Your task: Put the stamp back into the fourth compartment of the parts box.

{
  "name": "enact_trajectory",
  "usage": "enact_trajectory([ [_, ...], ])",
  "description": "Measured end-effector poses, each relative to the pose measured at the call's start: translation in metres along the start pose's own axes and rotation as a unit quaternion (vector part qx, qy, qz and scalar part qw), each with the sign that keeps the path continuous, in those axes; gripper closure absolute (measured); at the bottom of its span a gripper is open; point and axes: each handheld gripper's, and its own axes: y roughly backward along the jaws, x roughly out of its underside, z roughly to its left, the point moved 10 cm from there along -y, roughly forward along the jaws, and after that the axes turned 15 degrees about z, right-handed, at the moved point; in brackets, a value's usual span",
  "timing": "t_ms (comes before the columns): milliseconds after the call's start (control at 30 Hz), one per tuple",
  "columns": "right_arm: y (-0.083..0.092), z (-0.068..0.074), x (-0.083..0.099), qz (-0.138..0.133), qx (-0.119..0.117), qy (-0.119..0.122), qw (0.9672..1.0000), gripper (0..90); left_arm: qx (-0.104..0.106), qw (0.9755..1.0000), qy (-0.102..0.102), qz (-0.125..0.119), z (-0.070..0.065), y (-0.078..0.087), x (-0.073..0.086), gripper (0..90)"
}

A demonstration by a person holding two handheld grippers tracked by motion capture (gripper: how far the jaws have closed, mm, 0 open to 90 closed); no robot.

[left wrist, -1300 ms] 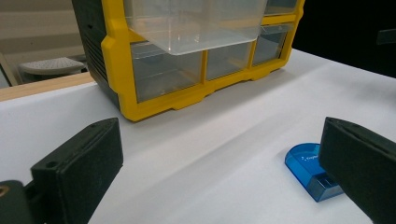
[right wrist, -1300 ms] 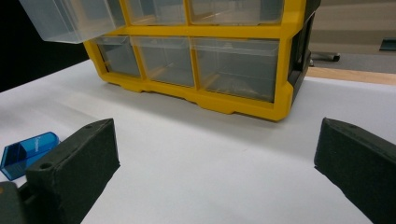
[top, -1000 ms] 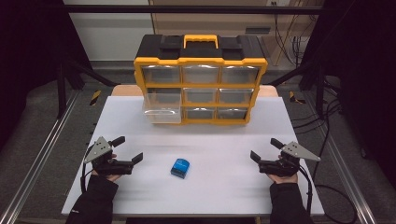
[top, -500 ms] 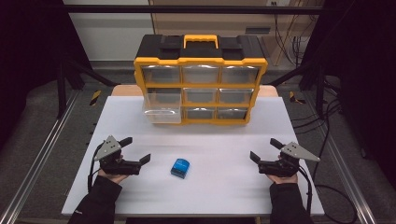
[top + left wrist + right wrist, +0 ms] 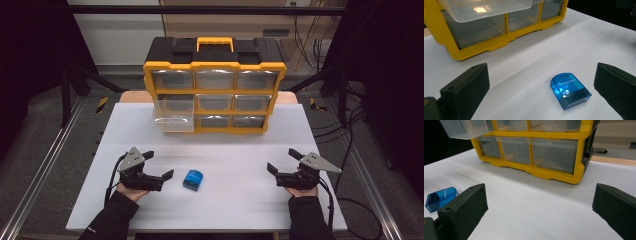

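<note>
The left gripper (image 5: 159,166), jaws spread wide, sits low left of the high view, just beside the blue case (image 5: 193,179), which lies right of it at bottom center. The right gripper (image 5: 282,163), also spread, is well apart.

A yellow drawer organizer (image 5: 215,85) walls off the far side of the white table (image 5: 310,130), its pulled-out clear drawer (image 5: 174,116) jutting over the surface at left. In front of it, bare tabletop runs wide between the left gripper (image 5: 159,167) and right gripper (image 5: 282,162), both with jaws apart. A small blue box (image 5: 193,179) lies just beside the left gripper.
</note>
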Motion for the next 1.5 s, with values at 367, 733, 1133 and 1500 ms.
enact_trajectory([
  [367, -0.001, 0.001, 0.001, 0.002, -0.001, 0.001, 1.0000, 0.1, 0.004, 0.9988, -0.002, 0.048, -0.026, -0.026, 0.000, 0.0],
  [733, 0.000, 0.000, 0.000, 0.001, 0.000, 0.002, 1.0000, 0.1, 0.006, 0.9961, -0.004, 0.088, -0.039, -0.047, 0.003, 0.0],
  [1133, 0.000, 0.000, 0.001, 0.003, 0.000, 0.002, 1.0000, 0.1, -0.002, 0.9889, 0.005, 0.149, -0.050, -0.076, 0.012, 5.3],
  [1500, -0.001, 0.000, 0.001, 0.003, -0.001, 0.001, 1.0000, 0.1, -0.004, 0.9797, 0.034, 0.197, -0.054, -0.092, 0.027, 16.6],
])
